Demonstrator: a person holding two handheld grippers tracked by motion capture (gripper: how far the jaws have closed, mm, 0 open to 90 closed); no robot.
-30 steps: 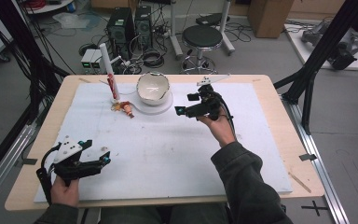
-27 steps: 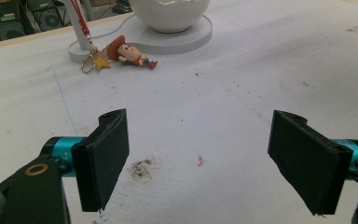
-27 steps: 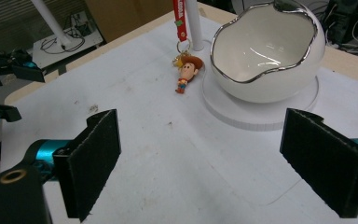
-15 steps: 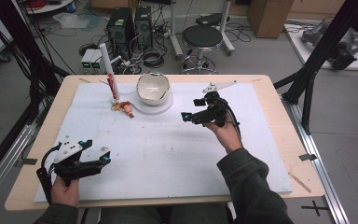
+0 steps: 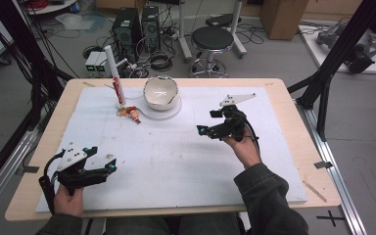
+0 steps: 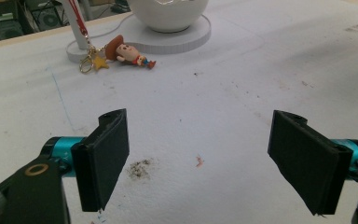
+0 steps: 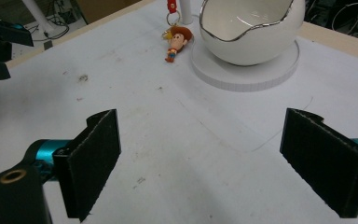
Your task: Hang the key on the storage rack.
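A small cowboy figure keychain (image 5: 134, 115) lies on the white mat beside a white post (image 5: 113, 73) that carries a red lanyard. Right of it a white egg-shaped bowl (image 5: 160, 93) sits on a round white base (image 5: 175, 110). My left gripper (image 5: 99, 157) rests open near the front left of the table, nothing between its jaws. My right gripper (image 5: 206, 122) hovers open right of the bowl, pointing left. In the left gripper view the figure (image 6: 129, 52) and bowl (image 6: 168, 14) lie far ahead of that gripper (image 6: 209, 163). The right gripper view has my gripper (image 7: 223, 163) facing the bowl (image 7: 251, 32) and figure (image 7: 176, 42).
The white mat (image 5: 176, 161) covers most of the wooden table (image 5: 303, 147). Black frame legs (image 5: 323, 93) stand at the right, a stool (image 5: 215, 39) and computer gear behind the table. The other gripper (image 7: 0, 42) sits at the far left of the right gripper view.
My right gripper has drawn back from beside the bowl, moving right and toward the person. The left gripper has stayed put.
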